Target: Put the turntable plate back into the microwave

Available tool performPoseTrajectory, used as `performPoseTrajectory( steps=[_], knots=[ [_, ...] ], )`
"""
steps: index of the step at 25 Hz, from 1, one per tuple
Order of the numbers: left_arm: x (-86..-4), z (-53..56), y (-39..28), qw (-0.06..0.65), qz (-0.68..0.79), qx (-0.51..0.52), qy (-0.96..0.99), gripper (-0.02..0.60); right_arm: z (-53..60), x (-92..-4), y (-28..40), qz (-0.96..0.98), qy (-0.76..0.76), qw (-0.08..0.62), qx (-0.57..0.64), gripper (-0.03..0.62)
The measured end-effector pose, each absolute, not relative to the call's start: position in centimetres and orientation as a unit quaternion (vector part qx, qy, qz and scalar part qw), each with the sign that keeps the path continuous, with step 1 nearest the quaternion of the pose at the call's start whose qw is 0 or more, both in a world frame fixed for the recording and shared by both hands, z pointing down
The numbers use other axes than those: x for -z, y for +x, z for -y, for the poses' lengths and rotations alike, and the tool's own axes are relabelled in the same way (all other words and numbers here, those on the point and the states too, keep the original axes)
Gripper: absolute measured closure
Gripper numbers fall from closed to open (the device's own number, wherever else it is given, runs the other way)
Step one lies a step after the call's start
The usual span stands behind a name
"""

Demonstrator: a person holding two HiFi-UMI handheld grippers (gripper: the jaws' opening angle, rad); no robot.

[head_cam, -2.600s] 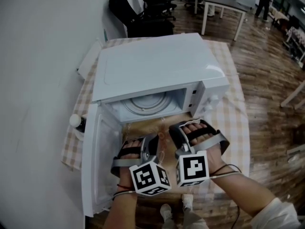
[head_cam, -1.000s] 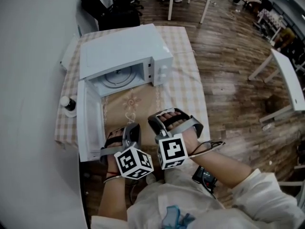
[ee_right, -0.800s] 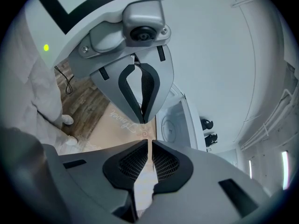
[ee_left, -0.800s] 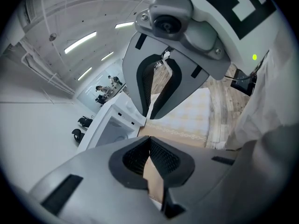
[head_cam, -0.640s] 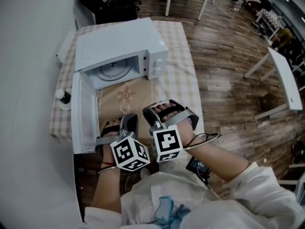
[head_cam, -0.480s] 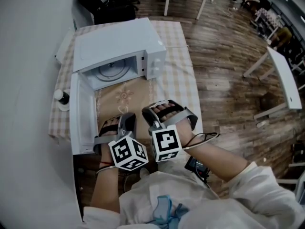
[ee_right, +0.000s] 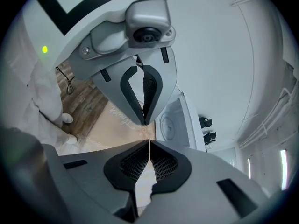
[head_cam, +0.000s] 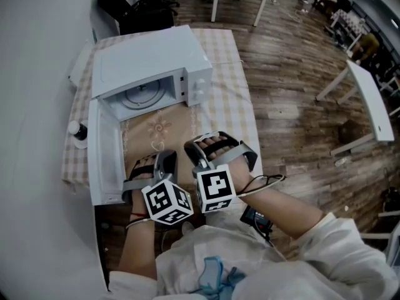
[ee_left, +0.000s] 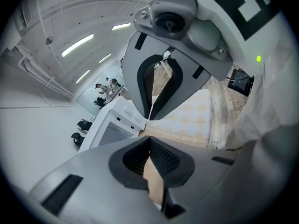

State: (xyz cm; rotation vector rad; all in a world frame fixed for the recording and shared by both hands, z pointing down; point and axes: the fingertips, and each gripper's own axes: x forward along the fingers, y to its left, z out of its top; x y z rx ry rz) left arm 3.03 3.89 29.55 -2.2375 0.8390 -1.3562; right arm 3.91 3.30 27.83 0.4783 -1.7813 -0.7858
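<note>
Close to the person's body, at the near edge of the table, the left gripper (head_cam: 165, 161) and right gripper (head_cam: 195, 150) hang side by side, both tilted downward toward the tabletop. In the left gripper view, the left gripper's (ee_left: 150, 128) jaws are pressed together with nothing between them; in the right gripper view, the right gripper's (ee_right: 149, 132) jaws likewise meet tip to tip and hold nothing. Just past the grippers lies a beige mat (head_cam: 159, 130) with a flower pattern, on top of a checked tablecloth (head_cam: 234, 108). To the left of the mat the microwave door (head_cam: 102, 152) stands swung wide open toward the person. Behind the mat sits the white microwave (head_cam: 147, 61), and the turntable plate (head_cam: 141, 95) lies flat on the floor of its cavity; the right gripper view shows the same round plate (ee_right: 168, 125) inside. A small bottle (head_cam: 75, 130) stands left of the door. Farther off are black office chairs (head_cam: 134, 5) and wooden floor (head_cam: 294, 92).
</note>
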Motion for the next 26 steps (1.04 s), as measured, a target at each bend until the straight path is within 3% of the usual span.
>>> performPoseTrajectory(
  steps=[26],
  knots=[
    [-29.76, -4.04, 3.33, 0.195, -0.298, 0.482, -0.800, 0.578, -3.31, -27.72, 3.76, 0.745, 0.203, 0.539, 0.337, 0.563]
  ],
)
